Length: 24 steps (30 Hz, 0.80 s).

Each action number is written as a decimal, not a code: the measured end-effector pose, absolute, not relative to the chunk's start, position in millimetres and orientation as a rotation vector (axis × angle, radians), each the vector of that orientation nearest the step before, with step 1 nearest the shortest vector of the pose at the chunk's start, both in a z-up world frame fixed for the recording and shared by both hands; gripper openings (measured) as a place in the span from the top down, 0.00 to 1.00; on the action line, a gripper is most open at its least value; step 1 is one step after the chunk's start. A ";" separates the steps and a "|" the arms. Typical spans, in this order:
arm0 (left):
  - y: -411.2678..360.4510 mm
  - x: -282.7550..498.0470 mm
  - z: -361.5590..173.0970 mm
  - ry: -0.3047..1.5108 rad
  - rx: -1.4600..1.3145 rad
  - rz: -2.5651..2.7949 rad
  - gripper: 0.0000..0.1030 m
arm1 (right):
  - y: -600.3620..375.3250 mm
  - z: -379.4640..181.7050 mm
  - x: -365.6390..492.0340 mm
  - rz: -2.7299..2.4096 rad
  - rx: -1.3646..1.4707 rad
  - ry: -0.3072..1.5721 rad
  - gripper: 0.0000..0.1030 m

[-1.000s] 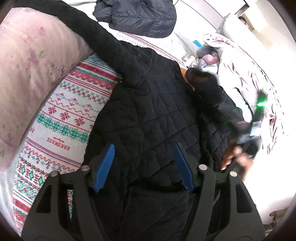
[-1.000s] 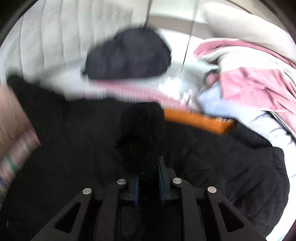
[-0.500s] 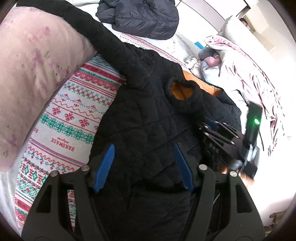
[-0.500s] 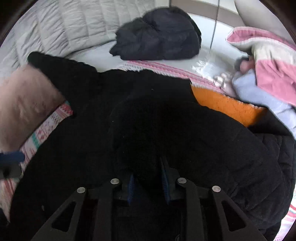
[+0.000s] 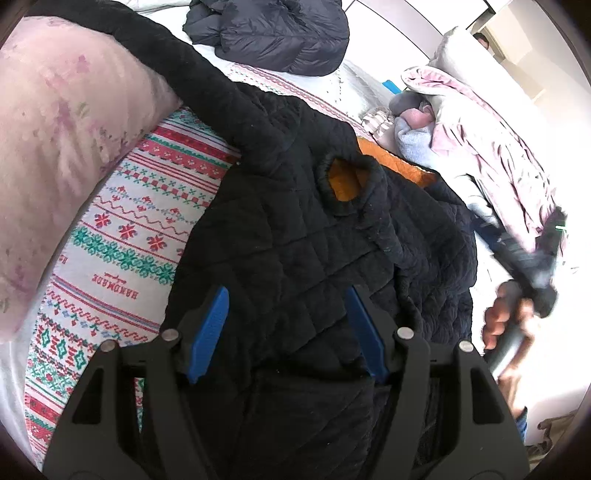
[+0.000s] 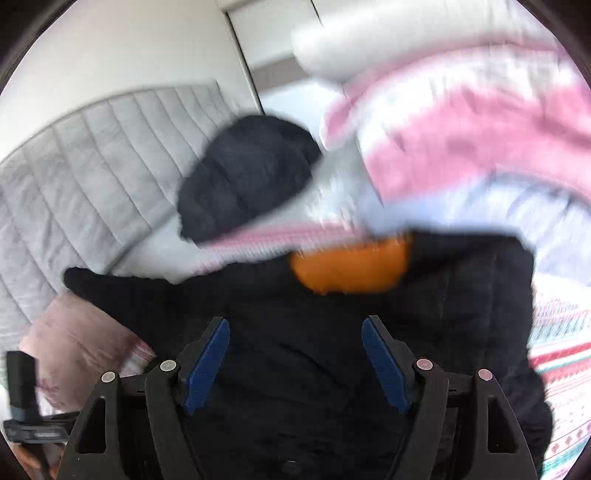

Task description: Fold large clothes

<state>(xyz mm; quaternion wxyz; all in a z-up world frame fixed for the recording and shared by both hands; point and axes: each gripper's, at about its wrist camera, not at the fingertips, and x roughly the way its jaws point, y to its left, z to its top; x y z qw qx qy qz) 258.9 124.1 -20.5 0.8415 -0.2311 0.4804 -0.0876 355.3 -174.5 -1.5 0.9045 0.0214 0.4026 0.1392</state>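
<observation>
A black quilted jacket (image 5: 295, 229) with an orange lining (image 5: 345, 179) is spread over a patterned blanket (image 5: 136, 221) on the bed. One sleeve (image 5: 177, 77) is laid out toward a pink pillow (image 5: 62, 122) at the left. A cuff showing the orange lining is seen lying folded onto the jacket body. The left gripper (image 5: 286, 325) is positioned above the jacket's lower part; its jaws are spread, with nothing held between them. The right gripper (image 6: 295, 356) is recorded in a motion-blurred right wrist view, over the black fabric; its jaws are likewise spread and empty. A dark puffer jacket (image 5: 273, 33) is noted farther up the bed, well apart. A pink-and-grey heap of bedding (image 5: 480, 147) is seen at the right.
</observation>
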 end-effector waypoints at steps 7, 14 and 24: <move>123.8 259.8 -22.5 1.027 -0.496 -0.183 0.35 | -160.9 -68.2 354.7 0.297 0.000 1.064 0.26; 118.8 261.1 -24.8 1.037 -0.480 -0.187 0.35 | -231.8 -1.0 379.0 0.189 0.179 0.846 0.26; 115.8 263.1 -28.0 1.043 -0.472 -0.192 0.35 | -287.8 -40.4 444.4 -0.264 0.008 0.861 0.32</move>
